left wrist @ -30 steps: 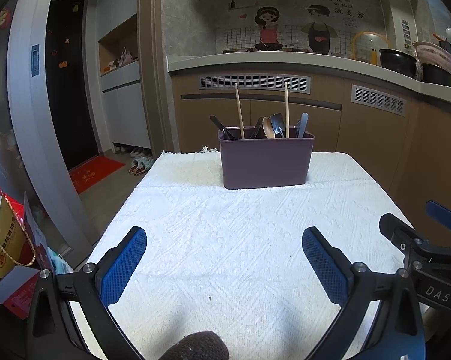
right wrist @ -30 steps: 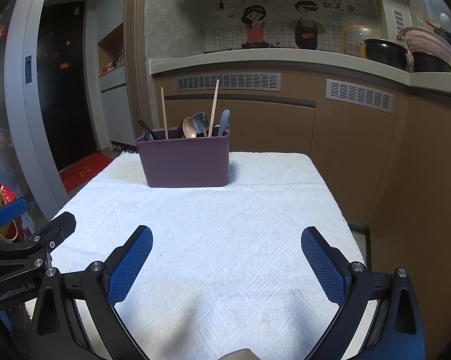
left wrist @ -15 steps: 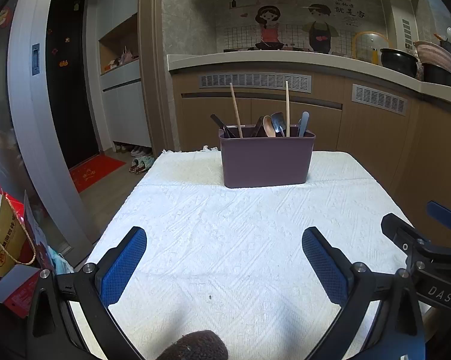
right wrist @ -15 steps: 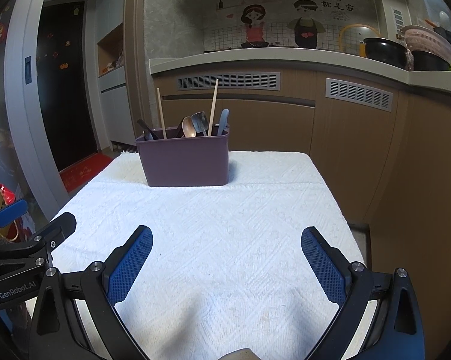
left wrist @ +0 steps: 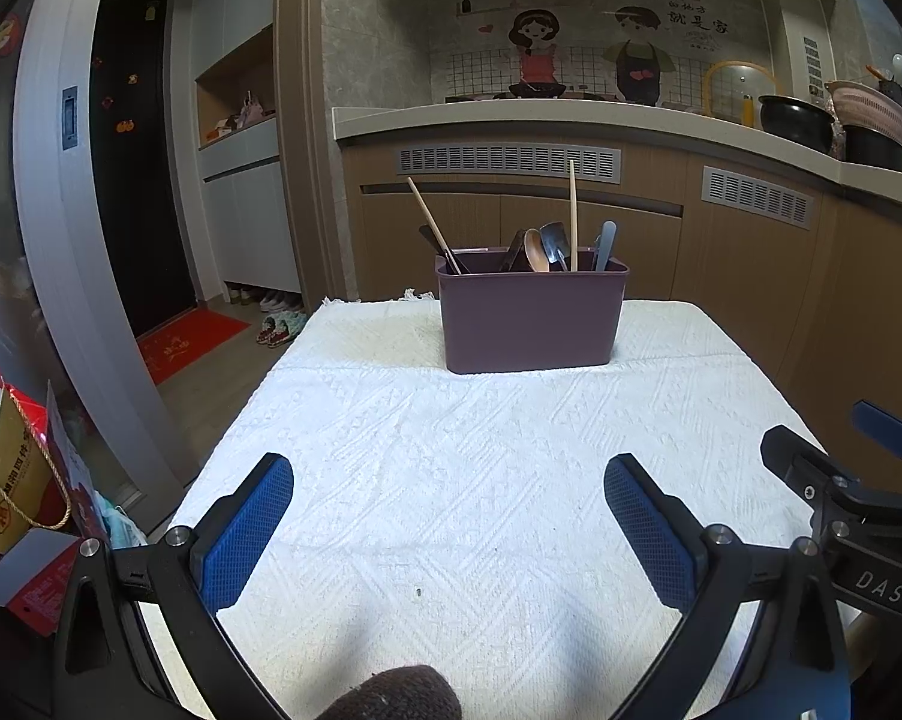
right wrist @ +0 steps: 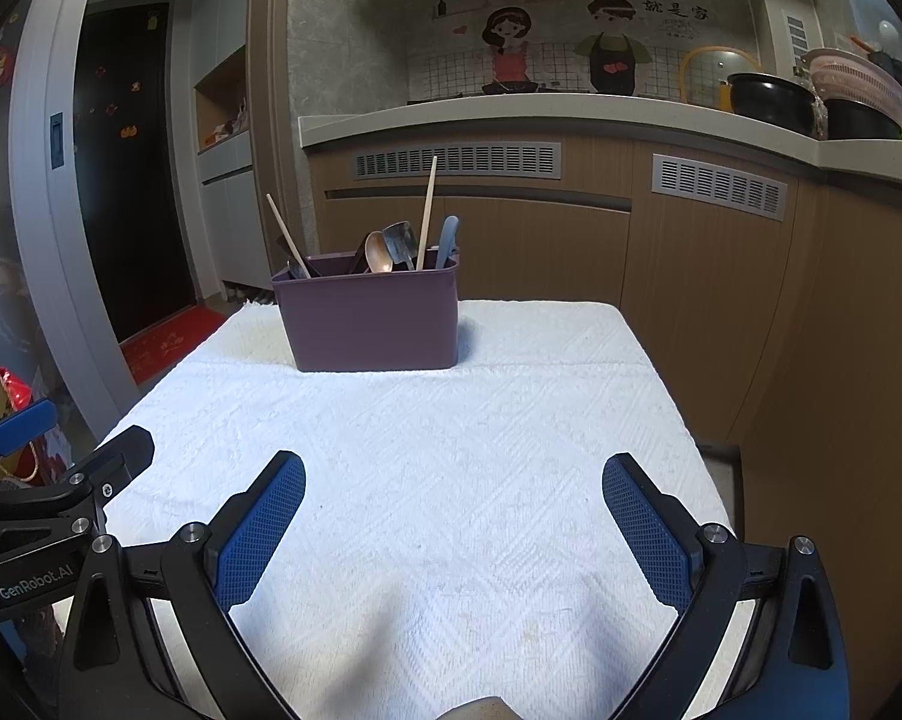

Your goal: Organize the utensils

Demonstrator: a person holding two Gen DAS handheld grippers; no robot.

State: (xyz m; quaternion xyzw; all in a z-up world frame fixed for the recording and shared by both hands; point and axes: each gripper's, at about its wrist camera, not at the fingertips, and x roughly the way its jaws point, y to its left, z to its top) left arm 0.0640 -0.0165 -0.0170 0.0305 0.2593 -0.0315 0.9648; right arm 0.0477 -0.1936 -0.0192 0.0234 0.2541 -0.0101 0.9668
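- Utensils [left wrist: 547, 249]: held upright or leaning in a purple bin [left wrist: 532, 318] at the 12 o'clock end of the desk [left wrist: 451, 480]. Two wooden chopsticks rise highest; the one on the 9 o'clock side [left wrist: 430, 222] tilts toward 10 o'clock, the other [left wrist: 572, 213] stands nearly vertical. Between and beside them are a wooden spoon [left wrist: 536, 250], dark metal pieces and a pale blue handle [left wrist: 604, 245].
- Purple bin: rests on the desk well apart from both grippers; in the right wrist view [right wrist: 370, 318] it sits toward 11 o'clock.
- Desk: covered by a white textured cloth [left wrist: 481, 420] with a diamond weave and a fold line running across just in front of the bin; a fringe shows at the far edge.
- Left gripper [left wrist: 448, 525]: blue-padded fingers set wide apart, holding nothing, low over the 6 o'clock end of the cloth.
- Right gripper [right wrist: 454, 522]: fingers likewise spread, empty, over the near cloth; its side is seen at 4 o'clock in the left wrist view [left wrist: 847, 492].
- Room: a wood-fronted kitchen counter [left wrist: 571, 120] with vent grilles runs behind the desk; a black pot [left wrist: 796, 120] and a pink colander [left wrist: 871, 108] stand on it toward 2 o'clock. Cartoon wall stickers [left wrist: 589, 54] fill the tiled backsplash.
- Toward 9 o'clock: a dark door [left wrist: 133, 168], a red mat [left wrist: 190, 339] and slippers [left wrist: 280, 324] on the floor; a red and yellow gift bag [left wrist: 13, 474] at 8 o'clock.
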